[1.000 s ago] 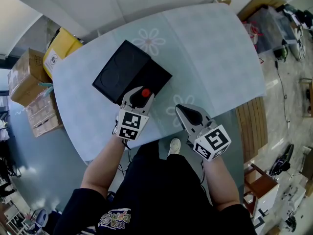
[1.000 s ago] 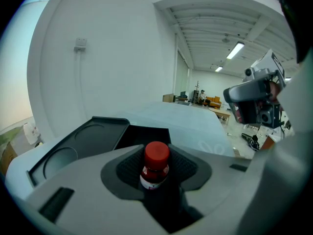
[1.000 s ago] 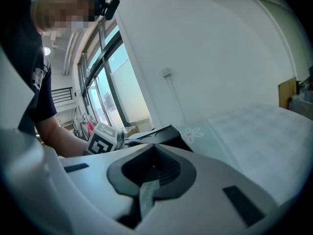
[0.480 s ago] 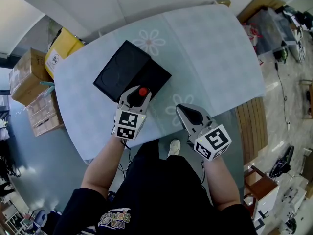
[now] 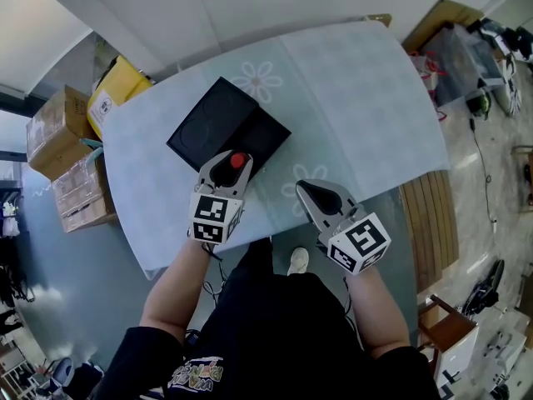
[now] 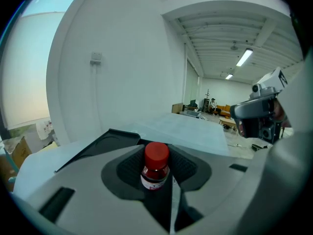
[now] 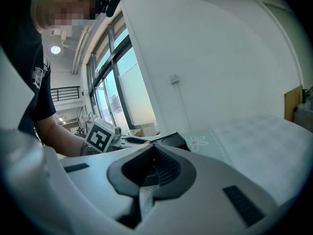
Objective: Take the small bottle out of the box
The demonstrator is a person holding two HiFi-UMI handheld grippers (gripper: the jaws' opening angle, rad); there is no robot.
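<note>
The left gripper (image 5: 226,169) has come up a little with the small bottle (image 6: 156,168), which now hangs just above the near edge of the black box (image 5: 215,125). The bottle stands straight up, red cap on top. The jaws are partly open and squeeze its sides. The right gripper (image 5: 324,197) — jaws together, holding nothing — hovers over the table (image 5: 358,82).

small bottle (image 6: 156,166): red cap, dark red body, white label band
box (image 5: 218,123): black all over
table (image 5: 358,82): pale blue-green cloth with a fine check and white daisy prints, one far, one near
left gripper (image 5: 227,167): light grey shell, black ribbed pads, white cube with black square markers
right gripper (image 5: 323,197): the same grey and black, cube white with black squares
carton (image 5: 117,86), far left: yellow, white label
cardboard boxes (image 5: 58,123), left: brown
shirt (image 5: 275,332): black, coloured print
</note>
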